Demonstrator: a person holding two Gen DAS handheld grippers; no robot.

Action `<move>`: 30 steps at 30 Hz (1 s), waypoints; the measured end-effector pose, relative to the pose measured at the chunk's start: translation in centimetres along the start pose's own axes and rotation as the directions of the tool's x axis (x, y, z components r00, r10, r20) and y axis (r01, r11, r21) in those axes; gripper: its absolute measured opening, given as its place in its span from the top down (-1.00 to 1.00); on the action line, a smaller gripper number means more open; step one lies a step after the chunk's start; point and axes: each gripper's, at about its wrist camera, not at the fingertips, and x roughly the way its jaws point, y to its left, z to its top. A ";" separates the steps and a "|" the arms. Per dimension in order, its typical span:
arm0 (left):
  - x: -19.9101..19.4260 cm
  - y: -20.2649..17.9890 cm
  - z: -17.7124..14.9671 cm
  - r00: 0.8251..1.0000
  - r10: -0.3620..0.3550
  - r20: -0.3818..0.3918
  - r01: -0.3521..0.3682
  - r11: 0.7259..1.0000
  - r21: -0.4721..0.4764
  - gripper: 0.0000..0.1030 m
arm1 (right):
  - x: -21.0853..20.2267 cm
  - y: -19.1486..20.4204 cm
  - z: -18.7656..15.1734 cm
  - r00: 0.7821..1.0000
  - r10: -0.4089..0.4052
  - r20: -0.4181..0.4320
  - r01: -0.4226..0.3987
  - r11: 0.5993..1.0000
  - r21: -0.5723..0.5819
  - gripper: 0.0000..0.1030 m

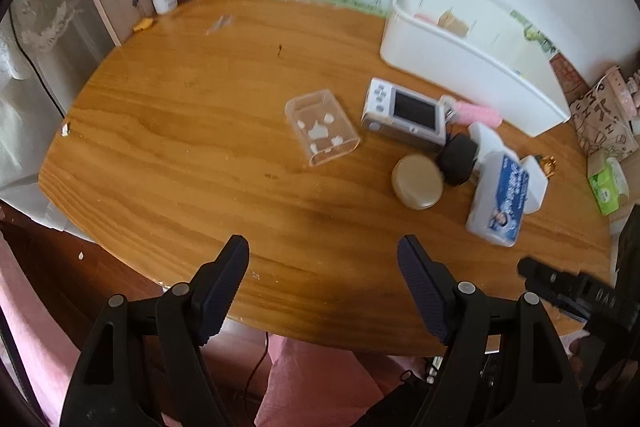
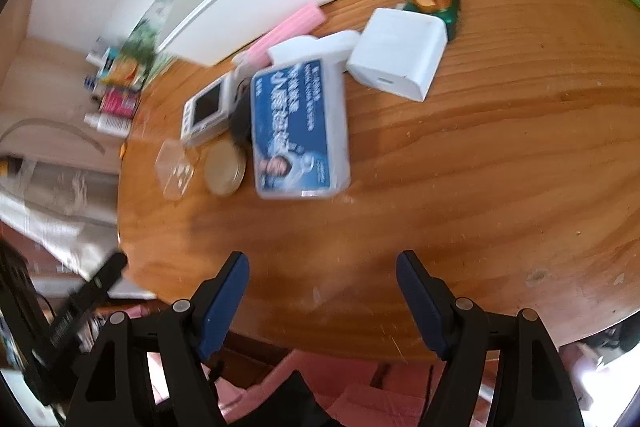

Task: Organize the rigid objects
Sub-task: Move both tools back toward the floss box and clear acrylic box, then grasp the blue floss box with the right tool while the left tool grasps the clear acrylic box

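Wooden surface is seen below both grippers, fingers apart and empty. Ahead of the right gripper, the nearer 1, the bottle is laid flat, long axis pointing away.

Wood-grain table, white bin, blue-label bottle, pink tube, clr box

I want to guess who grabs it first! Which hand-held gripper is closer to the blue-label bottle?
Right. The right hand-held gripper hangs open just short of the blue-label bottle. The left hand-held gripper sits farther off to the bottle's left.
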 end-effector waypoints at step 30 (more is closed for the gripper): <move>12.9 1.7 11.4 0.868 -0.196 -0.457 0.145 0.979 -0.143 -0.55 | 5.8 4.1 5.6 0.956 -0.292 0.020 0.280 0.932 0.230 -0.57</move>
